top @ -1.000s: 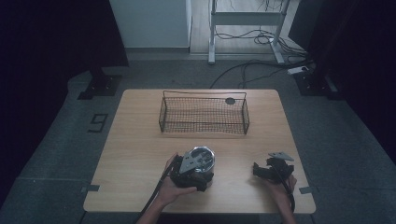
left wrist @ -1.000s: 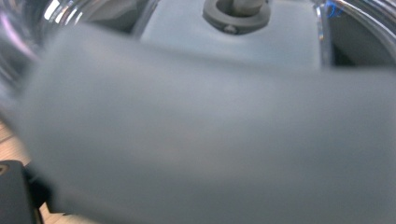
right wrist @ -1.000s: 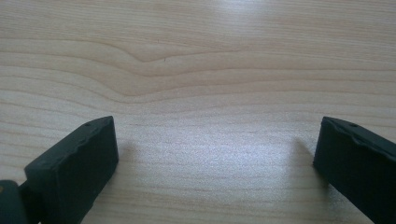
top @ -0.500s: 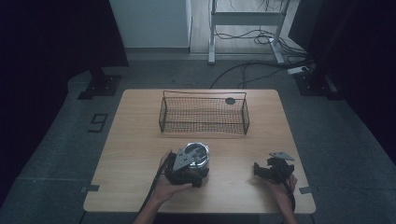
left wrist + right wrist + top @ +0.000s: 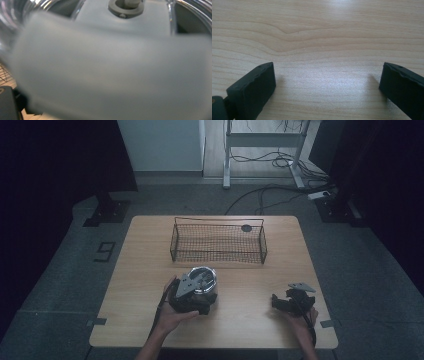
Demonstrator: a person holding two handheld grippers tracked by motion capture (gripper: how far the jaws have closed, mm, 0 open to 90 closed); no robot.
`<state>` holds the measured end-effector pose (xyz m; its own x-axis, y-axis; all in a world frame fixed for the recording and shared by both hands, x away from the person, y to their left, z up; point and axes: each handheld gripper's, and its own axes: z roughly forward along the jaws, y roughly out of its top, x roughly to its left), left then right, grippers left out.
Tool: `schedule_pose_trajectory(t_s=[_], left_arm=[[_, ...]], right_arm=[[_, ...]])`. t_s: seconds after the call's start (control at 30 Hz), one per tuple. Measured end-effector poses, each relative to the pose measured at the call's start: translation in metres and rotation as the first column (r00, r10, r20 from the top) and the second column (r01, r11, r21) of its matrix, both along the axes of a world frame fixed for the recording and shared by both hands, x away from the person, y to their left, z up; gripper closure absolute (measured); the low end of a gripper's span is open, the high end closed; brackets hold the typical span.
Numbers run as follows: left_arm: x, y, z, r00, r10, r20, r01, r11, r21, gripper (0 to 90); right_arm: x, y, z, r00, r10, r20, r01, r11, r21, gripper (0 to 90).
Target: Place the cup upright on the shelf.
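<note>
The left gripper (image 5: 192,295) sits against a shiny, round metal-and-glass object (image 5: 202,279), which lies just ahead of it and fills its own camera as a blurred grey band with a chrome rim (image 5: 172,15); whether its jaws are clamped on it I cannot tell. The right gripper (image 5: 280,302) rests well off to the side on the bare wooden table (image 5: 319,37), jaws spread wide, holding nothing. Beyond both stands a wire basket (image 5: 218,242).
</note>
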<state>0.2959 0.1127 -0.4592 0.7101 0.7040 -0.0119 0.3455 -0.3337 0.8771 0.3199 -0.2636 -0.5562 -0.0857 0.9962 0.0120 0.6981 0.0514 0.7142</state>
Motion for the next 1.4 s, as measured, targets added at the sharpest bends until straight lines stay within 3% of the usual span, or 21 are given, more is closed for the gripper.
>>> schedule_pose_trajectory(t_s=[1.03, 1.4], left_arm=[[0.022, 0.017, 0.016, 0.998, 0.063, 0.006, -0.063, 0.9977, -0.024, 4.0], [0.033, 0.02, 0.029, 0.9968, 0.076, 0.024, -0.076, 0.997, -0.019, 4.0]], right_arm=[[0.0, 0.0, 0.0, 1.0, -0.001, 0.0, 0.001, 1.0, 0.0, 0.4], [0.0, 0.0, 0.0, 1.0, -0.003, 0.001, 0.003, 1.0, 0.001, 0.4]])
